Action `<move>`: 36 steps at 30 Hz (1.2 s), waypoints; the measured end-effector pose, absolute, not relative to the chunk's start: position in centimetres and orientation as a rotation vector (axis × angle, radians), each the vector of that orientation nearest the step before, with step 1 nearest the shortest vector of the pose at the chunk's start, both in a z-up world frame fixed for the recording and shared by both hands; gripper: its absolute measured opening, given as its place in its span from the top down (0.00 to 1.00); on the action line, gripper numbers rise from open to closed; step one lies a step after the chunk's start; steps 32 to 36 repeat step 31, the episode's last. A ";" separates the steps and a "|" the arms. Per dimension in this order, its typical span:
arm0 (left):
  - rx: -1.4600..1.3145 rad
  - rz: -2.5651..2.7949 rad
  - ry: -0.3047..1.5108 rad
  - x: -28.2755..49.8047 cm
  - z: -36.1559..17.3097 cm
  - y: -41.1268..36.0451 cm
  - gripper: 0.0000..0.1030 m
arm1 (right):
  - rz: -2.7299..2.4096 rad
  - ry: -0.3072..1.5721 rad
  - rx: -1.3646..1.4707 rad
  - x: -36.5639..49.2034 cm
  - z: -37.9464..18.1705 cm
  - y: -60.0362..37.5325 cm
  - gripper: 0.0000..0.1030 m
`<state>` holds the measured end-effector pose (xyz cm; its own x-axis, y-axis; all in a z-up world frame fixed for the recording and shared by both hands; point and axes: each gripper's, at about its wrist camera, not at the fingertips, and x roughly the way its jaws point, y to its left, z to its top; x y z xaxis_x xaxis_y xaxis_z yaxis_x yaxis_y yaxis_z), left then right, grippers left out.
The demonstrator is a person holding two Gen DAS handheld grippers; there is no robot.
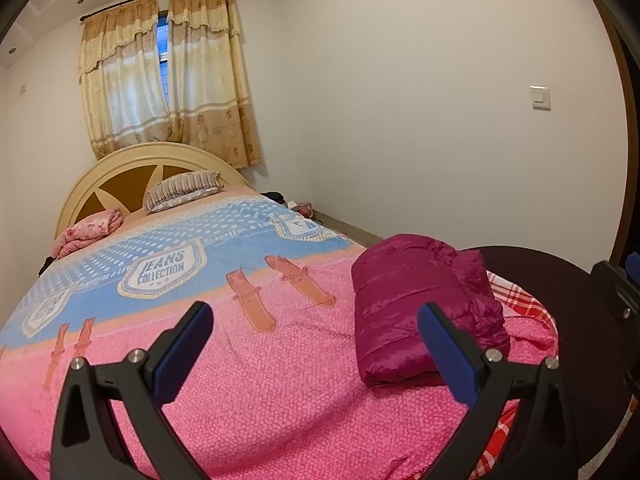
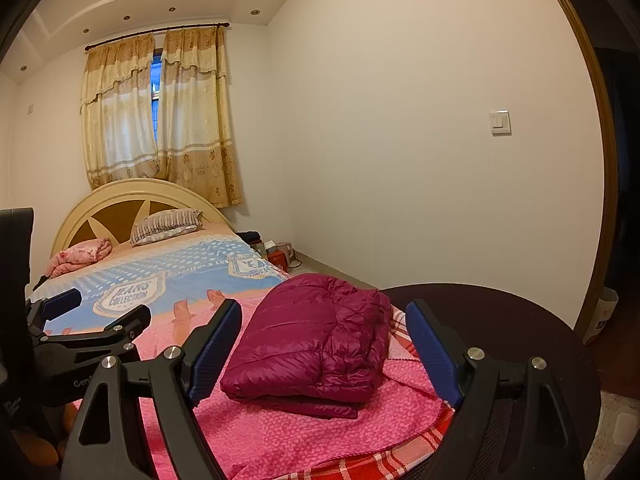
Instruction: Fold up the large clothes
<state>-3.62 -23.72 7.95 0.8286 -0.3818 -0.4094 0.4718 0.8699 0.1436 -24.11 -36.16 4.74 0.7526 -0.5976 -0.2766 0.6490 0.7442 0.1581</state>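
Note:
A magenta puffer jacket lies folded into a thick bundle on the pink bedspread near the bed's foot, at the right side. My left gripper hovers open over bare bedspread, with the jacket just beyond its right finger. In the right wrist view the same jacket rests ahead of my right gripper, whose blue-padded fingers stand wide apart and touch nothing. The left gripper shows at that view's left edge, open too.
A dark round footboard curves around the bed's near right corner. At the head end lie a striped pillow and a pink folded blanket below the cream headboard. Small items sit on the floor by the white wall.

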 end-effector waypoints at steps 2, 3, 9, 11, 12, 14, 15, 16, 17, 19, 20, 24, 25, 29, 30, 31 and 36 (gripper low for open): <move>0.240 -0.464 0.395 -3.3 7.8 -23.7 0.00 | -0.687 0.217 0.254 -24.1 4.7 -36.2 0.18; 0.231 -0.478 0.404 -3.2 7.8 -23.6 0.00 | -0.686 0.219 0.257 -24.0 4.6 -36.3 0.18; 0.226 -0.474 0.387 -3.3 7.7 -23.4 0.00 | -0.683 0.224 0.260 -23.9 4.5 -36.3 0.18; 0.224 -0.480 0.385 -3.4 7.8 -23.4 0.00 | -0.683 0.226 0.258 -23.8 4.4 -36.3 0.18; 0.223 -0.482 0.385 -3.4 7.8 -23.3 0.00 | -0.683 0.226 0.258 -23.8 4.5 -36.1 0.18; 0.223 -0.482 0.387 -3.3 7.8 -23.4 0.00 | -0.681 0.227 0.260 -23.8 4.4 -36.1 0.18; 0.223 -0.481 0.391 -3.2 7.8 -23.3 0.00 | -0.683 0.226 0.260 -23.8 4.4 -36.0 0.18; 0.222 -0.482 0.395 -3.1 7.8 -23.3 0.00 | -0.685 0.227 0.260 -23.8 4.4 -36.0 0.18; 0.219 -0.483 0.400 -2.9 7.8 -23.3 0.00 | -0.687 0.228 0.262 -23.7 4.4 -36.1 0.18; 0.213 -0.481 0.413 -2.7 7.7 -23.2 0.00 | -0.686 0.232 0.270 -23.7 4.2 -36.2 0.18; 0.212 -0.481 0.416 -2.6 7.6 -23.2 0.00 | -0.685 0.235 0.278 -23.6 4.1 -36.3 0.18; 0.212 -0.477 0.419 -2.5 7.6 -23.2 0.00 | -0.683 0.244 0.294 -23.6 3.9 -36.3 0.18; 0.211 -0.476 0.421 -2.5 7.6 -23.1 0.00 | -0.683 0.244 0.294 -23.5 3.8 -36.3 0.18; 0.209 -0.466 0.429 -2.2 7.5 -23.0 0.00 | -0.682 0.243 0.291 -23.6 3.8 -36.4 0.18; 0.210 -0.460 0.432 -2.1 7.5 -23.0 0.00 | -0.683 0.243 0.292 -23.6 3.8 -36.4 0.18; 0.210 -0.458 0.434 -2.1 7.4 -23.0 0.00 | -0.682 0.244 0.292 -23.6 3.7 -36.4 0.18; 0.210 -0.458 0.434 -2.1 7.4 -23.0 0.00 | -0.682 0.244 0.292 -23.6 3.7 -36.4 0.18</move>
